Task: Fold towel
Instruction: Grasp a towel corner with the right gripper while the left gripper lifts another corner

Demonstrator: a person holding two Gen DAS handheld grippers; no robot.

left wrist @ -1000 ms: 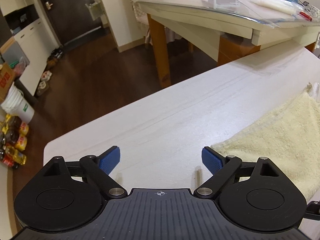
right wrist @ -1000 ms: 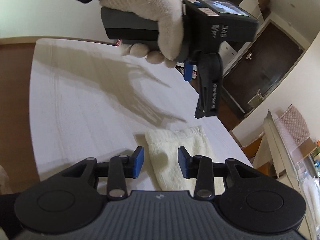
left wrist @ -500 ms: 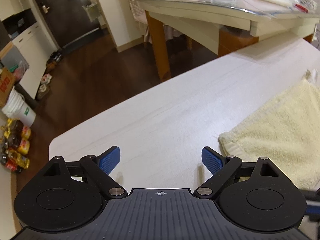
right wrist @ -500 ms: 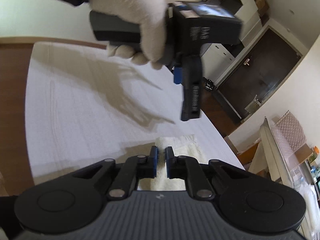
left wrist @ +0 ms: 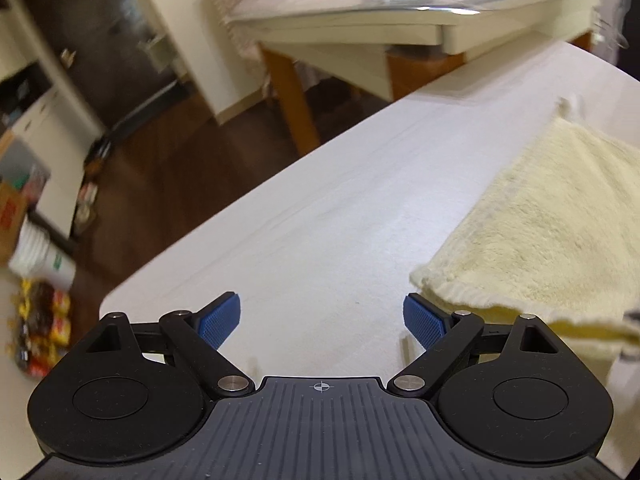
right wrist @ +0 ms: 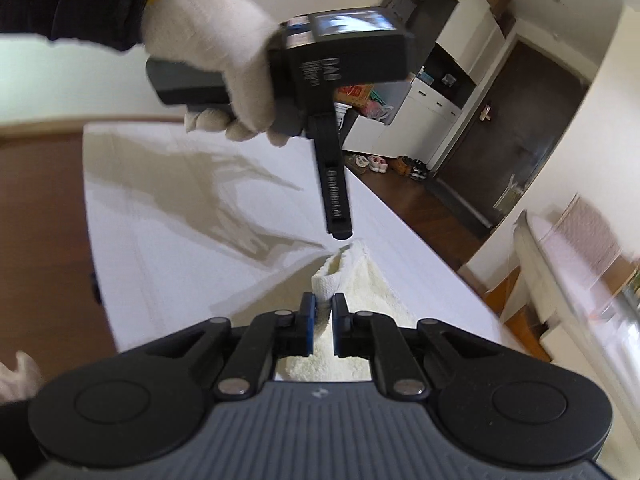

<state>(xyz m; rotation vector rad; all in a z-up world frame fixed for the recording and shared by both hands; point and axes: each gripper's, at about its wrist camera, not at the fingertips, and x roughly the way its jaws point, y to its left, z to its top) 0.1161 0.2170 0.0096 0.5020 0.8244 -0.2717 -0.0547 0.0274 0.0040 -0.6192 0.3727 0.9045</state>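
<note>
Towel corner pinched on the right, left gripper wide and empty.

Left wrist view: left gripper (left wrist: 322,316) spread wide, its ribbed blue pads (left wrist: 220,320) well apart, nothing between them, above the pale, faintly grained white table (left wrist: 320,208); the fluffy cream towel (left wrist: 552,216) lies flat to the right with a ribbed hem, one near edge lifted off the surface. Beyond, blurred, a wooden-legged table with a glossy clear cover (left wrist: 400,12). Right wrist view: right gripper (right wrist: 322,322) closed narrow on a bunched fold of the towel (right wrist: 352,280), terry loops squeezed between the blue pads (right wrist: 307,320), the cloth trailing forward in a crumpled ridge. Above it, a white knit-gloved hand (right wrist: 216,52) grips the blocky black handle of the left gripper (right wrist: 336,196), its fingers pointing down just beside the towel's far tip.
</note>
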